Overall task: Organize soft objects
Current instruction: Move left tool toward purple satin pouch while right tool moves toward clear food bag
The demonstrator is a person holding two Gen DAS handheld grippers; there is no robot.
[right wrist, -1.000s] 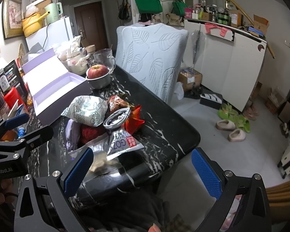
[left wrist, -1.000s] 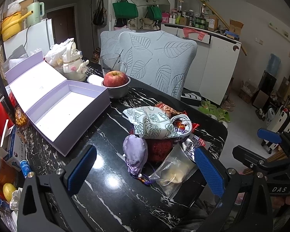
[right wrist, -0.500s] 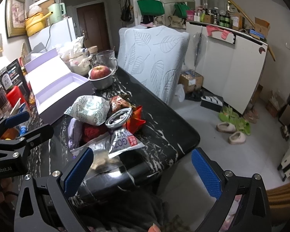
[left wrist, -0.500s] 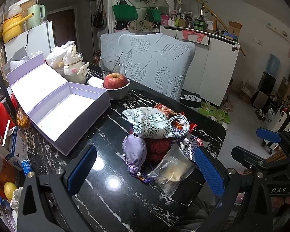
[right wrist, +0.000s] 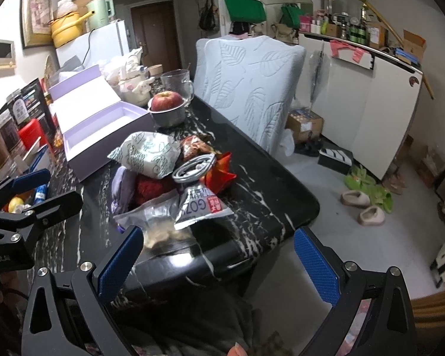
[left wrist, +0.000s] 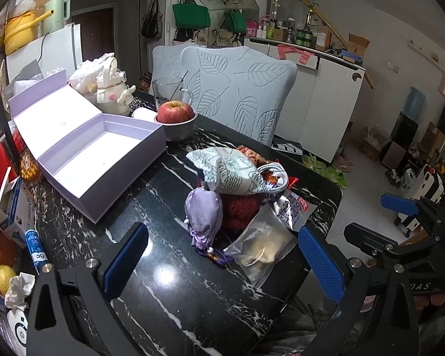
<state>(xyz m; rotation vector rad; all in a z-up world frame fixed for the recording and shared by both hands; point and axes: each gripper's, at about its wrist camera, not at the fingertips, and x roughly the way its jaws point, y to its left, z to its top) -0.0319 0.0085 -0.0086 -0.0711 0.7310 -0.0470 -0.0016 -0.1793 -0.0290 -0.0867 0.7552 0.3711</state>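
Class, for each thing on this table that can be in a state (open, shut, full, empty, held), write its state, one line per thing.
Lavender box: lid open, nothing visible inside.
Metal bowl: holds an apple.
Glass mug: upright, looks empty.
Leaf-print pouch: lying on top of the pile.
Purple pouch: drawn shut, lying on the table.
Clear zip bag: flat, something pale inside.
Left claw: open, holding nothing.
Right claw: open, holding nothing.

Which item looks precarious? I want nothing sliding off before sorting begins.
The clear zip bag lies at the near table edge, partly under the silver snack packet. The white cable coil perches atop the heap beside the patterned pouch. Both grippers are open and hold nothing.
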